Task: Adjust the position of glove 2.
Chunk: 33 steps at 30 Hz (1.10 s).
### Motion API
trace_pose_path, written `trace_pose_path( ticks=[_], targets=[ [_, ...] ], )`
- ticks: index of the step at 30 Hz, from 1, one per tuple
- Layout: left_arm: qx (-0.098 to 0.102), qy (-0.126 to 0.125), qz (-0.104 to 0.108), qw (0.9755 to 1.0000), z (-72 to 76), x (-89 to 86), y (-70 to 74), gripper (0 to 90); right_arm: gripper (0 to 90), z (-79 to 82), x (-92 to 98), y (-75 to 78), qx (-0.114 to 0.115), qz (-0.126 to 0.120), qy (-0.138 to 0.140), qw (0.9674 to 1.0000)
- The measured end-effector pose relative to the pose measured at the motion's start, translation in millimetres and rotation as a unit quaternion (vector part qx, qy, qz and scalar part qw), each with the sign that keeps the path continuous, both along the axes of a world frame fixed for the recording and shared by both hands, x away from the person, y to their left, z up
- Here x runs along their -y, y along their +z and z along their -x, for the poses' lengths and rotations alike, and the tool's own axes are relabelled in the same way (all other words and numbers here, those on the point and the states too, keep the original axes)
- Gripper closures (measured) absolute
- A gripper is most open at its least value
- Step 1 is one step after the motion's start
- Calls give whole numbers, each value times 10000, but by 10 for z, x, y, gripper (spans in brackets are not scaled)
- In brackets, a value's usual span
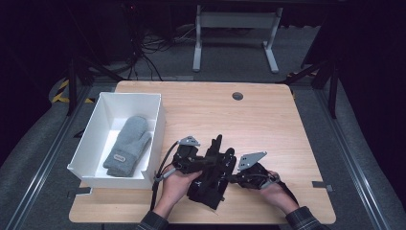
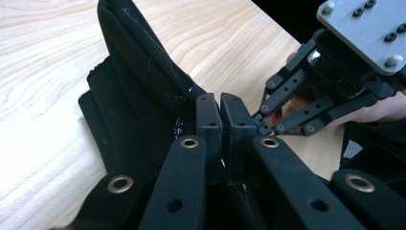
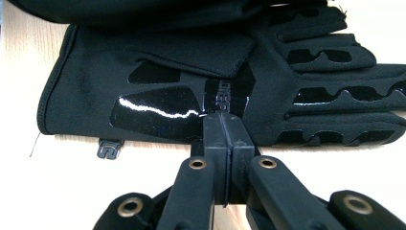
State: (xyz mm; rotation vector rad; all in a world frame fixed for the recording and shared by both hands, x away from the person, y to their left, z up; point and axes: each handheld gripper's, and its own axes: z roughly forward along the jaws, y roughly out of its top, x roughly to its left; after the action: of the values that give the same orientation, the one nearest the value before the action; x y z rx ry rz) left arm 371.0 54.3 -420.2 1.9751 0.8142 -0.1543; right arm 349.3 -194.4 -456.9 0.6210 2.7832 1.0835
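Observation:
A black glove (image 1: pixel 207 188) lies near the front middle of the wooden table (image 1: pixel 258 124), fingers pointing away from me. My left gripper (image 1: pixel 212 163) comes in from the left and is shut on its upper fabric (image 2: pixel 134 96), jaws pressed together. From the right, my right gripper (image 1: pixel 230 178) is shut on the glove's side edge beside a glossy palm patch (image 3: pixel 158 108). In the left gripper view the right gripper (image 2: pixel 261 125) nearly meets my left gripper (image 2: pixel 221 115). More black fabric (image 3: pixel 158 9) lies folded over the far side of the glove (image 3: pixel 143 62).
A white box (image 1: pixel 114 180) stands at the table's left with a grey mitten (image 1: pixel 128 143) lying inside. A round cable grommet (image 1: pixel 237 96) sits near the far edge. The table's front edge runs just below my hands. Floor cables and desk legs lie beyond the table.

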Motion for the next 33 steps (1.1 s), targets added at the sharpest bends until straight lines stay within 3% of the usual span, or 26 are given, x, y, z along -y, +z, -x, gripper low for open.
trace_pose_path(
  ticks=[18,24,28,29,31,32,33],
  targets=[
    [-135,-192,-192,9995,30,161,-128,870,900,-12,-99,-4,37,55,-16,10000],
    [-39,-148,-135,9998,44,157,-123,744,900,-10,-69,12,52,18,-48,10000],
    [-6,-159,-118,9998,61,141,-111,730,875,-2,73,77,150,-14,-238,9996],
    [-11,-184,-118,9998,70,142,-112,787,837,-4,250,125,233,-56,-453,9987],
    [-17,-271,-157,9995,96,156,-117,819,814,-9,315,133,252,-77,-538,9982],
    [-29,-309,-176,9994,113,170,-123,873,781,-28,496,143,300,-135,-795,9963],
    [-26,-403,-241,9989,141,199,-133,890,713,-38,548,143,313,-147,-876,9956]
  ],
)
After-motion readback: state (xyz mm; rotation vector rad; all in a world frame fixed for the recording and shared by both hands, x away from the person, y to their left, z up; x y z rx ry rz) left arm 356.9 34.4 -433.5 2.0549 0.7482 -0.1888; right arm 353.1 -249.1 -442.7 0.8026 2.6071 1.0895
